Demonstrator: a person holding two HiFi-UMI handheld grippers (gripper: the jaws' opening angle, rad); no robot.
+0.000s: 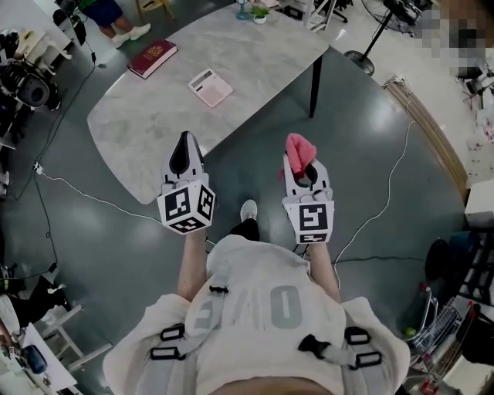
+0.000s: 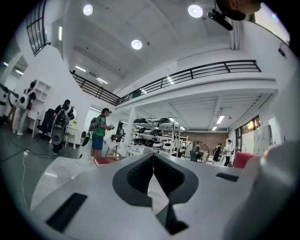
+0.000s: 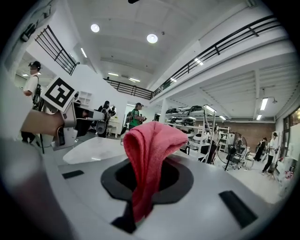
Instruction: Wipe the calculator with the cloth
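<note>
A pale pink calculator (image 1: 210, 86) lies on the grey marble table (image 1: 139, 123), well ahead of both grippers. My left gripper (image 1: 186, 143) hangs over the table's near edge, jaws shut with nothing between them (image 2: 153, 159). My right gripper (image 1: 300, 158) is off the table over the dark floor, shut on a pink cloth (image 1: 299, 150) that sticks up out of its jaws. In the right gripper view the pink cloth (image 3: 149, 159) droops forward between the jaws, and the left gripper (image 3: 61, 115) shows at the left.
A dark red book (image 1: 153, 58) lies on the table's far left part. A small potted plant (image 1: 259, 13) stands at the far edge. A white cable (image 1: 100, 199) runs across the floor. A person (image 1: 116, 19) stands beyond the table; a shoe (image 1: 248, 210) shows below.
</note>
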